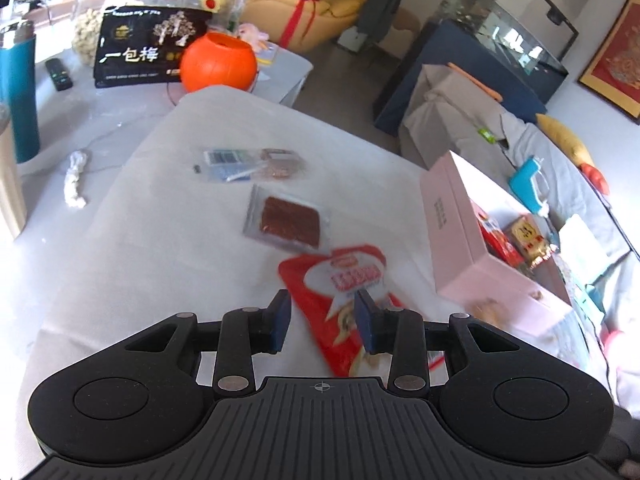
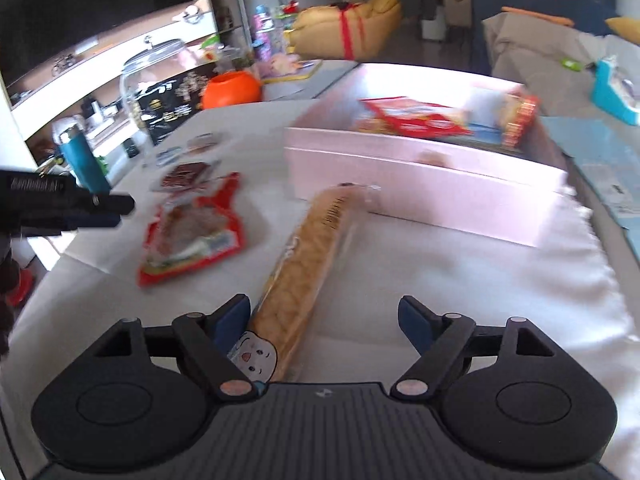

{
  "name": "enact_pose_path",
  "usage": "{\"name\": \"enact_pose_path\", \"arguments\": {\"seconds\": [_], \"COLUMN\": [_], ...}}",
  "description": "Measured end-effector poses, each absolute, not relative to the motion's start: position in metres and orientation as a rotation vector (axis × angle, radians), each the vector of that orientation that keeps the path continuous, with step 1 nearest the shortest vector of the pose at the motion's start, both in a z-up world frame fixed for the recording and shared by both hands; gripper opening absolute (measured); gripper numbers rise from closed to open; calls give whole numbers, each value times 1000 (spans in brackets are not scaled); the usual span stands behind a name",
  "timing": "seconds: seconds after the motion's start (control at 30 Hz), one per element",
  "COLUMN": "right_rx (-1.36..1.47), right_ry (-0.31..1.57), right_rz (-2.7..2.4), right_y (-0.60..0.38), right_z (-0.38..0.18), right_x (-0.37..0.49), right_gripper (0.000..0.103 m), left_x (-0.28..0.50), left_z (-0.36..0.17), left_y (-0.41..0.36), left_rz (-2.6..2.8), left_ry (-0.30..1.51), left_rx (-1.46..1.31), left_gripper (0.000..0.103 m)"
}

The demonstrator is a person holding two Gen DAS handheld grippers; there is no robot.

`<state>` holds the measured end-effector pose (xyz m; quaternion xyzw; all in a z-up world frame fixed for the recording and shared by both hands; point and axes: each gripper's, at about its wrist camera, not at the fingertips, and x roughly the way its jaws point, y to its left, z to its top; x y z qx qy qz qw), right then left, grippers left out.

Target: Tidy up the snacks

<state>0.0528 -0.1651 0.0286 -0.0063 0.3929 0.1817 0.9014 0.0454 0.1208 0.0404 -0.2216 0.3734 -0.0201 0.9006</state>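
Observation:
A red snack bag [image 1: 344,292] lies on the white cloth [image 1: 160,240]. My left gripper [image 1: 323,314] is open, its jaws either side of the bag's near half, just above it. A clear pack with a brown slab [image 1: 288,222] and small clear packets [image 1: 252,164] lie farther off. In the right wrist view a long tube of biscuits [image 2: 304,264] lies on the cloth, its far end at the pink box [image 2: 420,184]. My right gripper [image 2: 324,320] is open wide; the tube's near end lies beside the left fingertip. The red bag [image 2: 192,236] and left gripper [image 2: 116,210] show at left.
The pink box [image 1: 452,236] holds several snacks. An orange pumpkin pot [image 1: 218,62], a black bag [image 1: 140,48], a glass jar [image 1: 104,12], a teal bottle [image 1: 18,92], a remote [image 1: 59,74] and a knotted white rope [image 1: 76,180] stand at the back left.

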Motion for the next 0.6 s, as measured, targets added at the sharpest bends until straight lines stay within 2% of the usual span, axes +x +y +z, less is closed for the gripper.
{"name": "enact_pose_path", "arguments": {"seconds": [0.13,0.17,0.2,0.4,0.6], "right_rx": [-22,-25,-26,-27,-47], "right_ry": [784,777,773,783,800], "right_rz": [326,321,319,316,316], "right_y": [-180,-181,-181,-176,-167], "right_z": [29,29,29,24,19], "right_x": [46,46,45,48,48], "right_gripper": [81,81,81,81,81], "left_x": [67,72,74,72,68], "left_z": [37,34,34,35,33], "left_y": [91,81,74,32,50], "left_rz": [-72,-83,-96,-145,-88], "left_ry": [804,818,816,795,777], "left_rx": [-325,-280,-245,-1,45], "left_gripper": [39,41,48,54,57]}}
